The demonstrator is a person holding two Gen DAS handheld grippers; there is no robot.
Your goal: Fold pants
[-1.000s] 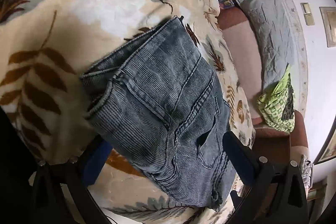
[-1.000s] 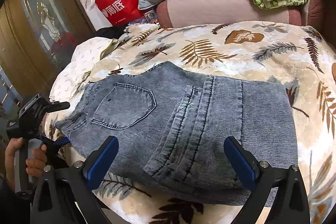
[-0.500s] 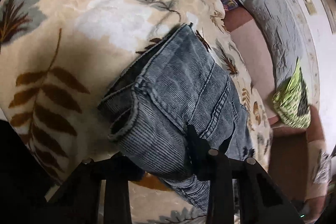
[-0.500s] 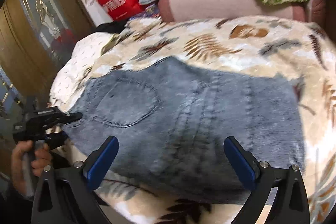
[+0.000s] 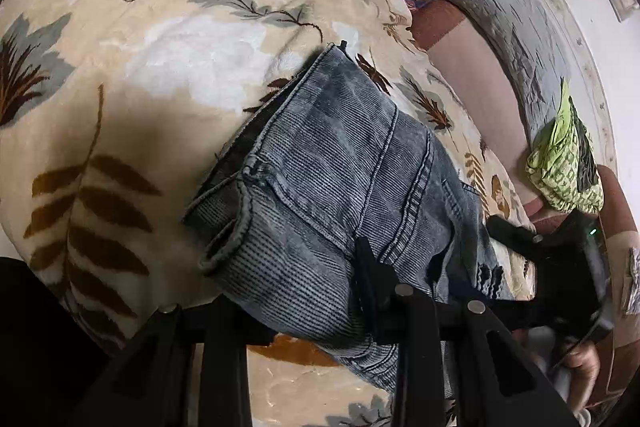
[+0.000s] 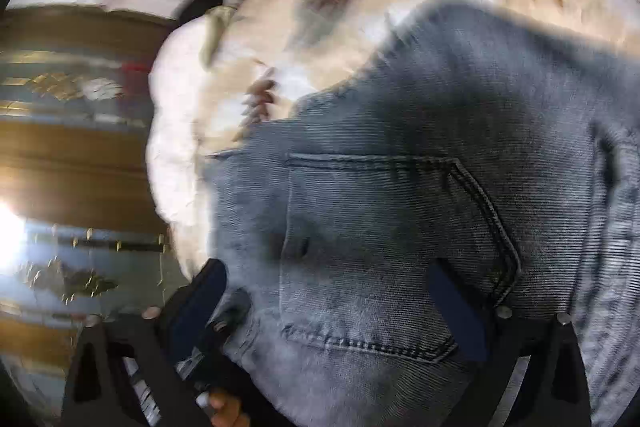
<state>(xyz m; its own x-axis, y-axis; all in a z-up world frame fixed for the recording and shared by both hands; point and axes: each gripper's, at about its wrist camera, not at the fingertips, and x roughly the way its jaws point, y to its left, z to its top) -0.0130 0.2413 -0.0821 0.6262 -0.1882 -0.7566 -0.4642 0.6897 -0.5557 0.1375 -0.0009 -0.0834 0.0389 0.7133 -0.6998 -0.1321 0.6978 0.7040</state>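
The left gripper (image 5: 316,301) pinches the folded jeans (image 5: 340,187) at the leaf-print blanket's (image 5: 120,87) near edge. The right gripper (image 6: 332,311) stands wide open over their back pocket (image 6: 392,247).

L hand-held gripper (image 5: 304,291) on jeans (image 5: 344,179)
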